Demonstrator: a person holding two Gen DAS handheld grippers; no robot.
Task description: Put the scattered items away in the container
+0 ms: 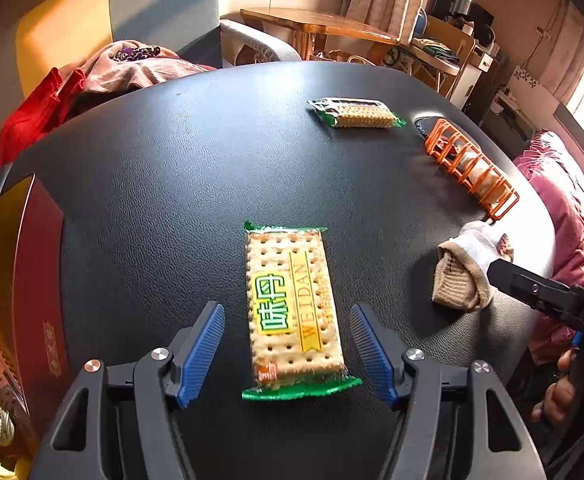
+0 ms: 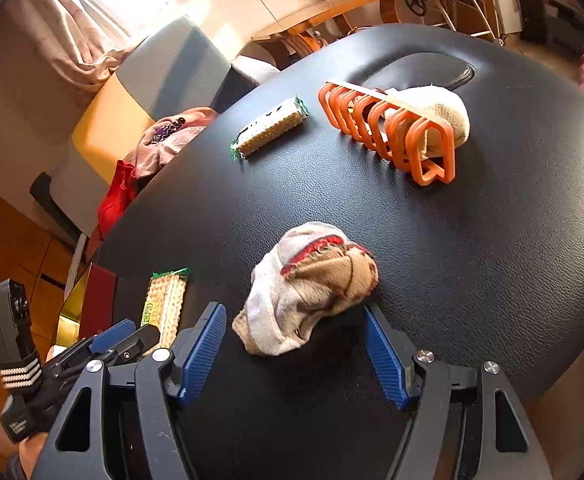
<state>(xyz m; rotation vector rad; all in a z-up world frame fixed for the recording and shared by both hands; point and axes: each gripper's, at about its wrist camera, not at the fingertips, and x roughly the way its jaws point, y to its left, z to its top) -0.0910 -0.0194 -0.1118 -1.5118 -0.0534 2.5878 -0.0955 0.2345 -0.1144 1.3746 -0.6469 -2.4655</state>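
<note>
Sitting inside the orange slatted rack (image 2: pixel 387 132) is one rolled sock (image 2: pixel 447 112); a second sock bundle (image 2: pixel 307 288) and two cracker packets (image 1: pixel 295 312) (image 1: pixel 355 114) lie loose on the black table (image 1: pixel 152 184). Both the left gripper (image 1: pixel 288 354) and right gripper (image 2: pixel 295 354) are spread wide, each framing an item without clamping. Whether more lies in the rack is hidden by its slats.

The black leather-look table top (image 1: pixel 164 184) has lots of bare room in the middle. A green-edged cracker packet (image 1: pixel 293 312) lies between the left gripper's (image 1: pixel 288 354) spread fingers, with gaps both sides. An orange plastic rack (image 2: pixel 387 130) blocks the far side.
</note>
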